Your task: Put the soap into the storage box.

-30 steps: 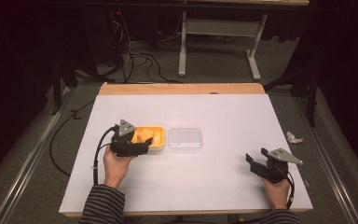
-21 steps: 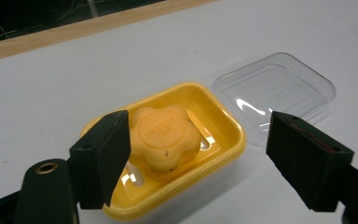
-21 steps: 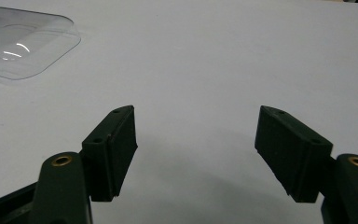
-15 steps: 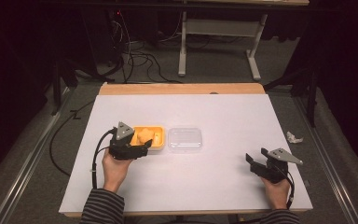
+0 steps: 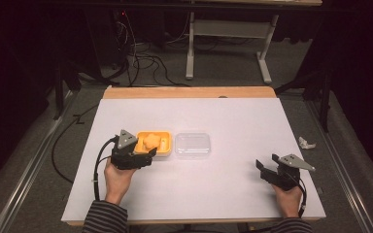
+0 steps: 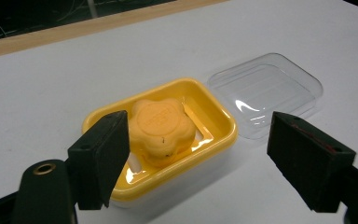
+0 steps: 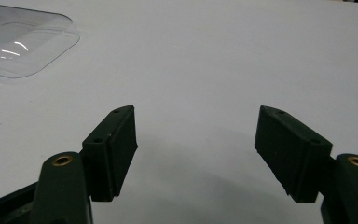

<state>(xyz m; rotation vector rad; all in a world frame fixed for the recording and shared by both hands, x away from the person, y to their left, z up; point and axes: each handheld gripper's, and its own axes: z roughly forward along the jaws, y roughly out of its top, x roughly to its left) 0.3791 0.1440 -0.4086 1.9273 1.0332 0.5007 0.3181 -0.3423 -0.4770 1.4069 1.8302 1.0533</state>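
White tabletop [image 5: 223, 194] in dark room, yellow soap dish [image 6: 214, 121] left of centre, long axis across the tabletop, clear lid [image 5: 192, 144] touching its right end, left claw [image 6: 196, 154] released at dish's near edge, right claw [image 7: 196, 154] released over bare near-right corner.

Faint embossed marks are being shown on the top of the orange flower-shaped soap [image 6: 161, 128] lying in the yellow dish [image 6: 214, 116], but they cannot be read. No other lettering, label or number is being displayed anywhere.
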